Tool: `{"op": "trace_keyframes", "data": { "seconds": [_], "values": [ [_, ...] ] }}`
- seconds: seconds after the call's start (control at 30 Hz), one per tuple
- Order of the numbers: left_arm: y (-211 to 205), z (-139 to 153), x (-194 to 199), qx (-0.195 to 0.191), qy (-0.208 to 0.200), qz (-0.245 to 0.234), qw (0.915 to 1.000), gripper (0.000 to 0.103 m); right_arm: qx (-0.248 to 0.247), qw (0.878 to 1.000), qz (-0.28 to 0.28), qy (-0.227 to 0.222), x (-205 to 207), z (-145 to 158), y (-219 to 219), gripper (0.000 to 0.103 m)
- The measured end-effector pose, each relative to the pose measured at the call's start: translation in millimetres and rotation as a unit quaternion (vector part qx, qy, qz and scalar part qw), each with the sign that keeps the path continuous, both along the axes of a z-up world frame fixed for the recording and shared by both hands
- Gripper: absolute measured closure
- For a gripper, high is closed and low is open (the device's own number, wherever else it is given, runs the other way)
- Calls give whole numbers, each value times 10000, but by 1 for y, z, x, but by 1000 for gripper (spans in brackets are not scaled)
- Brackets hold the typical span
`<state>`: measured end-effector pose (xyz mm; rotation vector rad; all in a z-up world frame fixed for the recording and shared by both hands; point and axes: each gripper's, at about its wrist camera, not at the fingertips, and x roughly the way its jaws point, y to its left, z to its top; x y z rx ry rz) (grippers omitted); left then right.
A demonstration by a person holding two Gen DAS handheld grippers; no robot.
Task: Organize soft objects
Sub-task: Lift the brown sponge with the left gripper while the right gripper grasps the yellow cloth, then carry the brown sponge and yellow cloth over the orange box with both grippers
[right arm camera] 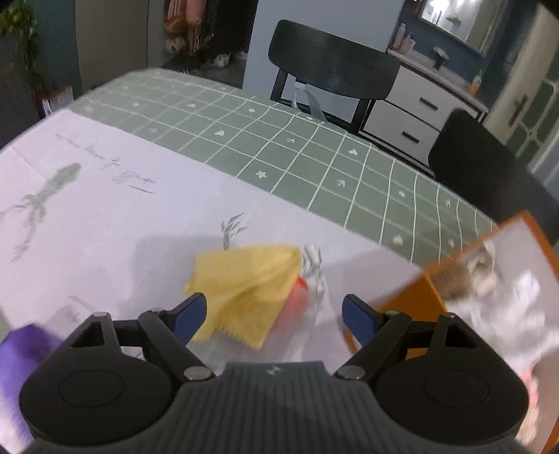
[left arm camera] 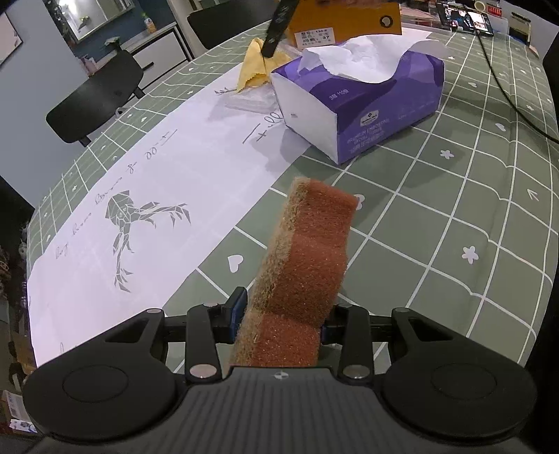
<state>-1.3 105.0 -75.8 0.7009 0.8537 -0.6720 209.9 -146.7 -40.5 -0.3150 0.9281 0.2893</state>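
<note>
Left wrist view: my left gripper [left arm camera: 279,321] has its fingers [left arm camera: 237,307] clamped on the sponge [left arm camera: 304,265], an orange-brown block with a tan scrubby side to the left. It sticks up and away from the fingers, above the green checked desk [left arm camera: 436,216]. Beyond it sits the purple tissue box [left arm camera: 367,101], a white tissue puffing out of the top. Left of that box runs a white sheet [left arm camera: 157,195] with a bird drawing and handwriting. At its far end lies the yellow cloth [left arm camera: 253,68], crumpled, with a dark finger of my other gripper coming down right at it, and an orange box [left arm camera: 346,21] just behind.

Right wrist view, blurred: my right gripper [right arm camera: 274,316] has its fingers [right arm camera: 190,314] spread wide, gripping nothing. The cloth [right arm camera: 244,290] lies on the sheet [right arm camera: 104,227] between them, closer to the left finger; I cannot tell whether it touches. Something orange-red peeks out at the cloth's right edge. The orange box [right arm camera: 412,304] stands to the right, open, with pale stuff inside.
</note>
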Motion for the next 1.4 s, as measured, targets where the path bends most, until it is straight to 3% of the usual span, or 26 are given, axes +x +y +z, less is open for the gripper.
{"op": "trace_keyframes", "data": {
  "seconds": [0.27, 0.37, 0.5, 0.57, 1.0, 1.4],
  "values": [
    [2, -1, -1, -36, -14, -22, 10000, 59, -23, 9997, -124, 207, 32, -17, 15, 30],
    [2, -1, 0, -57, 13, -11, 10000, 59, 104, 9994, -204, 252, 38, -21, 16, 52],
    [2, -1, 0, -74, 30, -3, 10000, 58, -252, 9997, -50, 7, 34, -19, 26, 89],
    [3, -1, 0, -86, 39, 5, 10000, 58, -95, 9999, -49, 13, 34, -13, 24, 99],
    [0, -1, 5, -79, 141, -1, 9999, 58, 275, 9991, -19, -316, -11, 43, -5, 99],
    [-19, 0, -15, 87, 229, -362, 9990, 58, 226, 9997, -61, 27, -106, 31, -61, 99]
  ]
}}
